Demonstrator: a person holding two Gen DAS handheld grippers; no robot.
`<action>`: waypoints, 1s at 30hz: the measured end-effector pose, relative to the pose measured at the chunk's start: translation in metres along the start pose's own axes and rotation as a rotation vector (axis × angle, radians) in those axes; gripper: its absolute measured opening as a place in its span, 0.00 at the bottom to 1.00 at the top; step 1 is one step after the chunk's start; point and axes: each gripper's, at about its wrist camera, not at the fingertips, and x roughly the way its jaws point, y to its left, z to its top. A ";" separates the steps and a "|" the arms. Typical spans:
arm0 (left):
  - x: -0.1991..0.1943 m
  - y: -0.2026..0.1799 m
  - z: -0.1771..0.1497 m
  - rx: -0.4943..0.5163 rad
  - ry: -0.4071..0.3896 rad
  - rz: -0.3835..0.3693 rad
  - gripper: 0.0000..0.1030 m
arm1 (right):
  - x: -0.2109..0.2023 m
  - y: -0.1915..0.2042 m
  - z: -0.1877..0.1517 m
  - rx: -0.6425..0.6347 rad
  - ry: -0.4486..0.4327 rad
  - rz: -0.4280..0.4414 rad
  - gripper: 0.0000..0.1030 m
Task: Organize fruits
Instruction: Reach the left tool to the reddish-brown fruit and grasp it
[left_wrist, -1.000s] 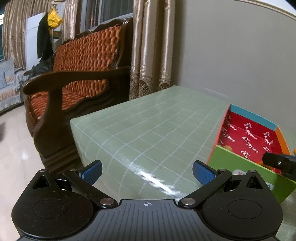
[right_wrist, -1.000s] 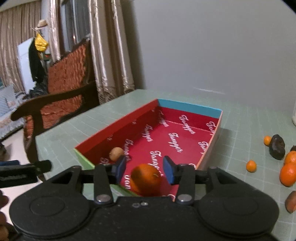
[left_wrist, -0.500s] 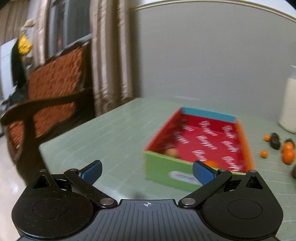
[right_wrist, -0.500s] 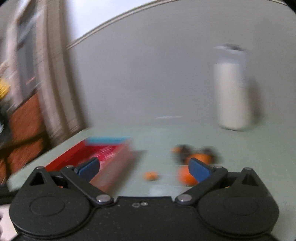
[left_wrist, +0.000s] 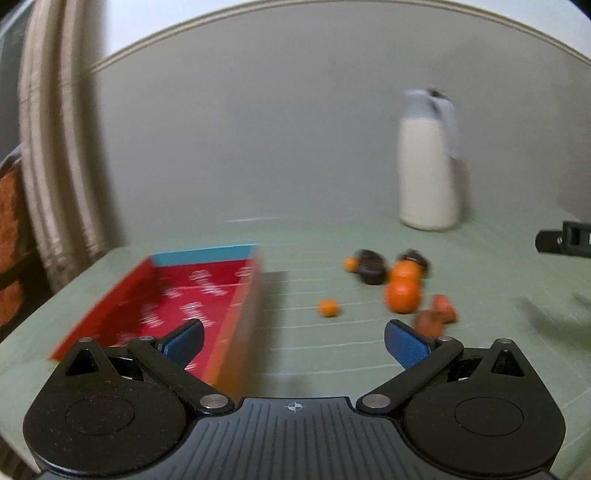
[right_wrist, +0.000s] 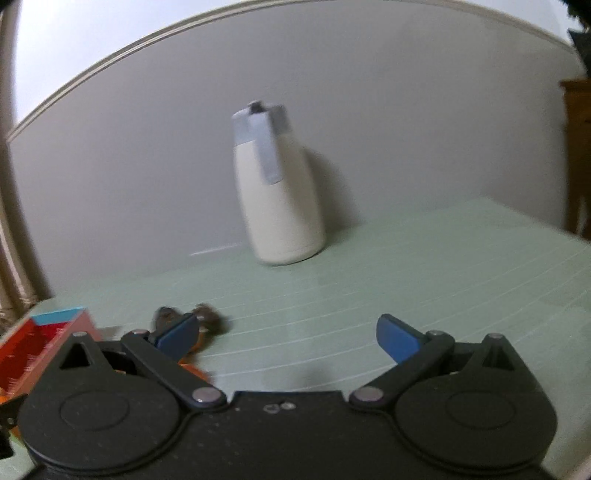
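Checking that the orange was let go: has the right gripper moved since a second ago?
Yes. The right gripper has opened and swung right, away from the red box now at the left edge, toward the white jug.

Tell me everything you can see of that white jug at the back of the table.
The white jug is a tall, smooth vessel, wider at the base and narrowing upward, with a pale grey-blue lid and a handle strap of the same colour running down its side. It looks like plastic or coated metal. It stands upright on the green checked tablecloth, close to the wall, apart from the fruit; nothing touches it. Motion blur hides finer detail.
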 end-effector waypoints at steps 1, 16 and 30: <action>0.006 -0.011 0.002 0.018 0.009 -0.013 1.00 | -0.002 -0.004 0.000 -0.008 -0.009 -0.024 1.00; 0.063 -0.093 0.008 0.117 0.121 -0.159 0.81 | -0.028 -0.065 0.002 0.066 -0.070 -0.156 1.00; 0.074 -0.111 0.003 0.137 0.127 -0.181 0.31 | -0.025 -0.086 0.006 0.085 -0.084 -0.231 1.00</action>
